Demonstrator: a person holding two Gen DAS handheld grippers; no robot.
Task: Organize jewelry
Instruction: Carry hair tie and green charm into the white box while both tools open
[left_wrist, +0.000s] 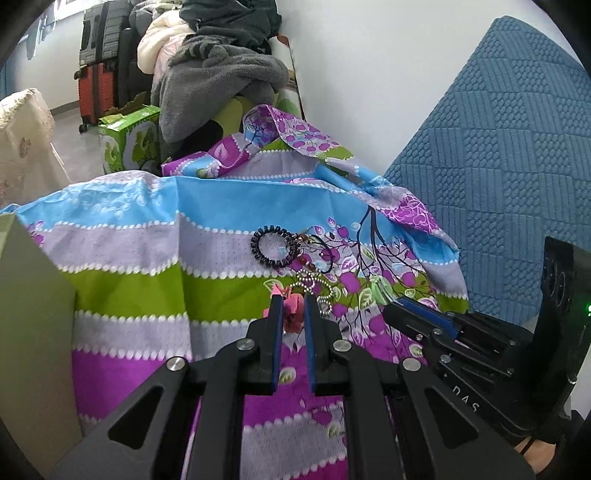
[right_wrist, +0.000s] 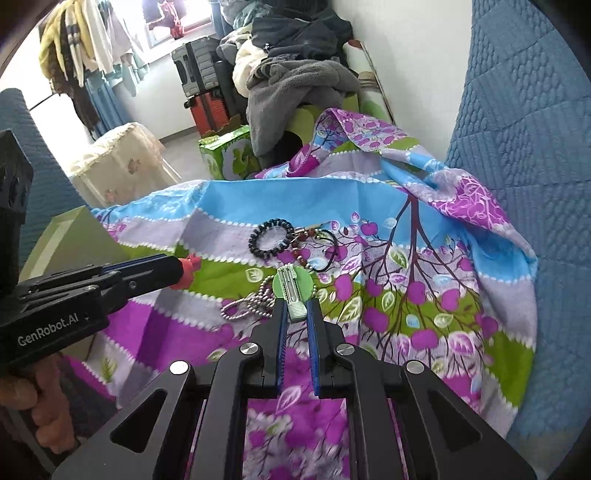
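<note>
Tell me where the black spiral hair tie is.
The black spiral hair tie lies on the patterned cloth in both wrist views, just left of the beaded bracelet and beyond the ball chain.

A lived-in home: suitcases (right_wrist: 201, 74) stacked at upper centre, clothes heaped (right_wrist: 295, 70) beside them, garments hanging (right_wrist: 81, 48) by the window at upper left, blue quilted sofa (right_wrist: 524, 122) at right.

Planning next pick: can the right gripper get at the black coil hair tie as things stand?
Probably not yet: the right gripper is shut on a green clip. The coil hair tie lies uncovered on the cloth just ahead.
</note>
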